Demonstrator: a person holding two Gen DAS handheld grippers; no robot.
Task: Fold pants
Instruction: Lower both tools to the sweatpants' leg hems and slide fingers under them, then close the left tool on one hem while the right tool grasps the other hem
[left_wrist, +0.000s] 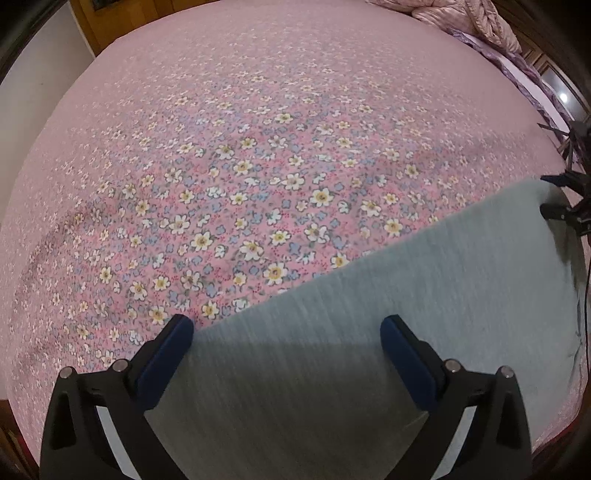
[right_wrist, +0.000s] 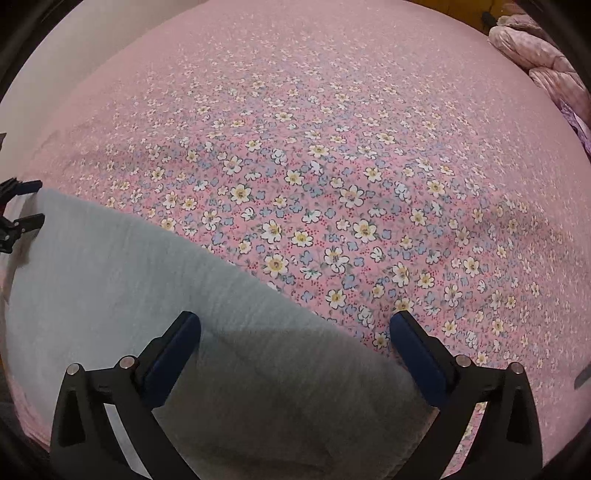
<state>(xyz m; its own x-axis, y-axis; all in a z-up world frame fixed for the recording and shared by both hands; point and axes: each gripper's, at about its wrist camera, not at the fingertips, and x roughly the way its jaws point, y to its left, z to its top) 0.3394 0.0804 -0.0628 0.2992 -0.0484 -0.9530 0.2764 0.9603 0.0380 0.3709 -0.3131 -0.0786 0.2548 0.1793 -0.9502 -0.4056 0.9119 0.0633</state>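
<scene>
Lying flat on a pink floral bedsheet, grey-blue pants stretch between two grippers — left gripper and right gripper both spread wide, holding nothing.

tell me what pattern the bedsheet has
Pink bedsheet with small white, yellow-centred and blue flowers; clearest in the right wrist view.

Your left gripper hangs over the pants with its blue-padded fingers spread wide and nothing between them. The pants are pale grey-blue and lie flat on the pink flowered bedspread, their straight edge running from your left finger up toward the right. At that far right end you can see your right gripper, its two dark tips apart at the cloth's corner. A rumpled pink quilt sits at the far top right
</scene>
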